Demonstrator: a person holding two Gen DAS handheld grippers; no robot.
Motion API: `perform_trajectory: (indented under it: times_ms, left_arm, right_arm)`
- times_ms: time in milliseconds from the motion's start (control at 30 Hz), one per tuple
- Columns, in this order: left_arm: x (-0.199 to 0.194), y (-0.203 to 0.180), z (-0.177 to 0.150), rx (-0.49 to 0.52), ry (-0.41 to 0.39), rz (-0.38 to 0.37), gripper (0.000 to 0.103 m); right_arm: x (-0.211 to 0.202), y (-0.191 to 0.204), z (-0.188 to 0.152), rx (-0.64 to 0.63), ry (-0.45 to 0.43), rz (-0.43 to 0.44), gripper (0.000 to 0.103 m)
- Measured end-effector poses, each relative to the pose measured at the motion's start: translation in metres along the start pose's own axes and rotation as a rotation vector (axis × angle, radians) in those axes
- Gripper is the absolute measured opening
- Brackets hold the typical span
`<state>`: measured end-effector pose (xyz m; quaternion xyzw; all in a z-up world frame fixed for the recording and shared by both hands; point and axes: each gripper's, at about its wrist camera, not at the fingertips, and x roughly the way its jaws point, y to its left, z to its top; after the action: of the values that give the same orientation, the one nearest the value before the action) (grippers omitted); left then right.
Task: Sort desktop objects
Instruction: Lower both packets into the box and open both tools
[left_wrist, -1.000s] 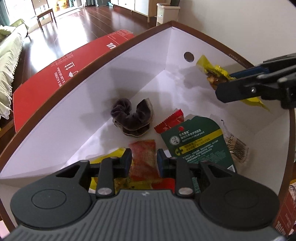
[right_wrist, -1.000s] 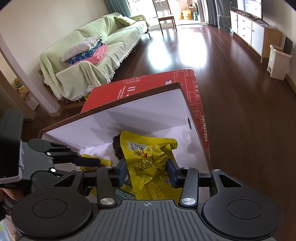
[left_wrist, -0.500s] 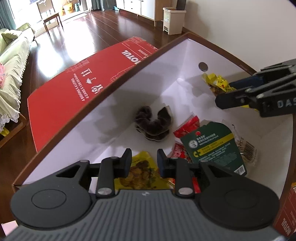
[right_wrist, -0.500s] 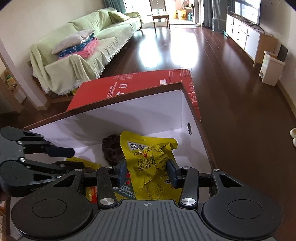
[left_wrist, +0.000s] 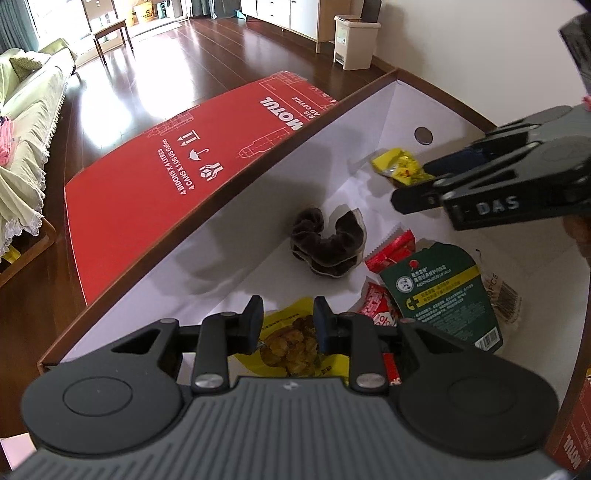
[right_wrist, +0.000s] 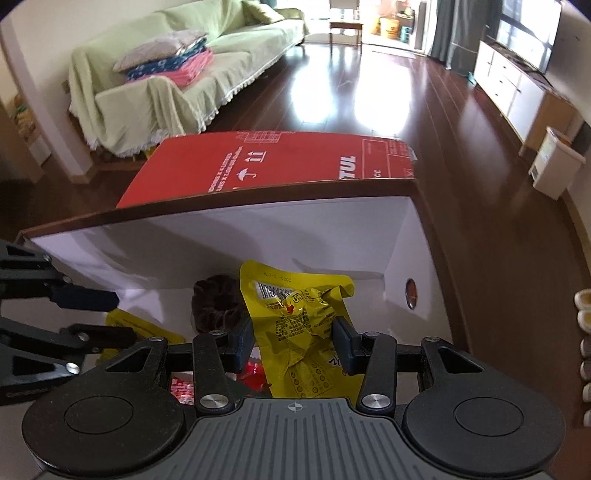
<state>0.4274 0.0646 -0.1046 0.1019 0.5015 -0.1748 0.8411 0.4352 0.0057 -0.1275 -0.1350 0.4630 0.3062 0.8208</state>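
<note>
Since a second ago our left tool has drawn back, its jaws slightly apart with nothing between them, above a yellow nut packet (apparently lying loose). Our right tool grips the yellow snack pouch over the white-lined box, beside a dark scrunchie and green card.

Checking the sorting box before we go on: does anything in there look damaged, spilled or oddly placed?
Nothing looks spilled or torn. The white-lined cardboard box holds a loose jumble: a dark brown velvet scrunchie, red snack sachets and a green lip-balm card, overlapping. The crumpled yellow snack packet is creased only where the right gripper pinches it.
</note>
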Motion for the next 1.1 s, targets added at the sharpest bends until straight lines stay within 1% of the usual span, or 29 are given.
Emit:
perform_trajectory:
  times_ms: [333, 533, 567, 633, 667, 700, 867, 1100]
  left_arm:
    - [0.000, 0.010, -0.003, -0.026, 0.000, -0.002, 0.024]
    - [0.003, 0.012, -0.005, -0.032, 0.004, -0.005, 0.024]
    - [0.003, 0.012, -0.005, -0.032, 0.005, -0.005, 0.024]
    - [0.004, 0.012, -0.005, -0.035, 0.007, -0.005, 0.024]
    - [0.004, 0.012, -0.005, -0.036, 0.008, -0.004, 0.024]
    - [0.004, 0.012, -0.005, -0.037, 0.008, -0.003, 0.025]
    - [0.002, 0.010, -0.004, -0.035, 0.009, 0.009, 0.028]
    - [-0.003, 0.010, -0.006, -0.049, 0.017, 0.023, 0.037]
  right_arm:
    - [0.025, 0.000, 0.002, -0.049, 0.034, 0.001, 0.044]
    - [0.037, -0.001, 0.003, -0.064, 0.069, -0.012, 0.045]
    - [0.038, -0.001, 0.004, -0.063, 0.081, -0.005, 0.053]
    - [0.038, 0.000, 0.004, -0.074, 0.081, -0.003, 0.062]
    - [0.037, 0.002, 0.004, -0.078, 0.076, 0.000, 0.069]
    - [0.036, 0.003, 0.004, -0.074, 0.072, 0.010, 0.070]
    - [0.030, 0.002, 0.002, -0.029, 0.077, 0.037, 0.070]
    - [0.008, -0.005, -0.002, 0.034, 0.111, 0.073, 0.070]
